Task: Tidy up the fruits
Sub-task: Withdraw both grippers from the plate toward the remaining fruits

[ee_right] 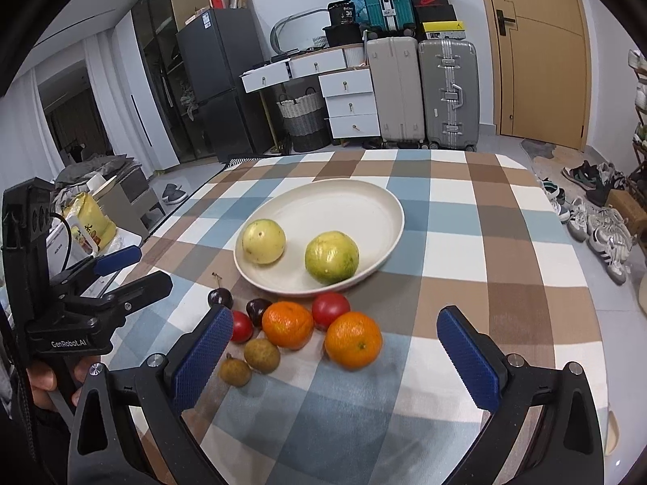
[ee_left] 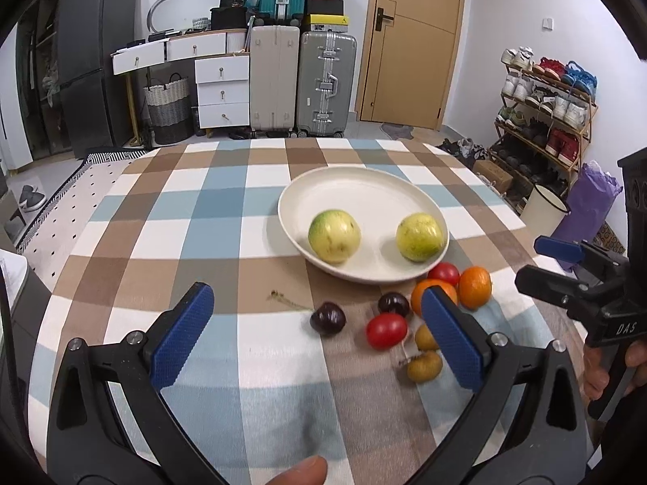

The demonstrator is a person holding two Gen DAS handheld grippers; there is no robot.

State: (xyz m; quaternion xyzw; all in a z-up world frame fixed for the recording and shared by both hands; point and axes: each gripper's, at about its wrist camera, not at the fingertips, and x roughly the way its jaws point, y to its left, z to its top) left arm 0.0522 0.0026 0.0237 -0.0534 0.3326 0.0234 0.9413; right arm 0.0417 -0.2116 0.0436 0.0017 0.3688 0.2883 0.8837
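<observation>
A cream plate (ee_left: 376, 190) (ee_right: 343, 206) on the checked tablecloth holds two yellow-green fruits (ee_left: 334, 235) (ee_left: 419, 237) (ee_right: 263, 241) (ee_right: 331, 257). In front of it lie two oranges (ee_right: 288, 324) (ee_right: 353, 340) (ee_left: 474, 287), two red tomatoes (ee_left: 386, 330) (ee_right: 330, 309), two dark cherries (ee_left: 328, 318) (ee_left: 393, 303) and two small brown fruits (ee_right: 262, 355) (ee_right: 235, 370) (ee_left: 424, 365). My left gripper (ee_left: 317, 329) is open and empty above the cherries. My right gripper (ee_right: 339, 347) is open and empty over the oranges.
The table (ee_left: 226, 202) drops off at its edges all round. Suitcases (ee_left: 327, 81), drawers (ee_left: 222, 93) and a basket (ee_left: 168, 109) stand behind it. A shoe rack (ee_left: 546, 117) is at the right; a dark fridge (ee_right: 210, 81) is at the left.
</observation>
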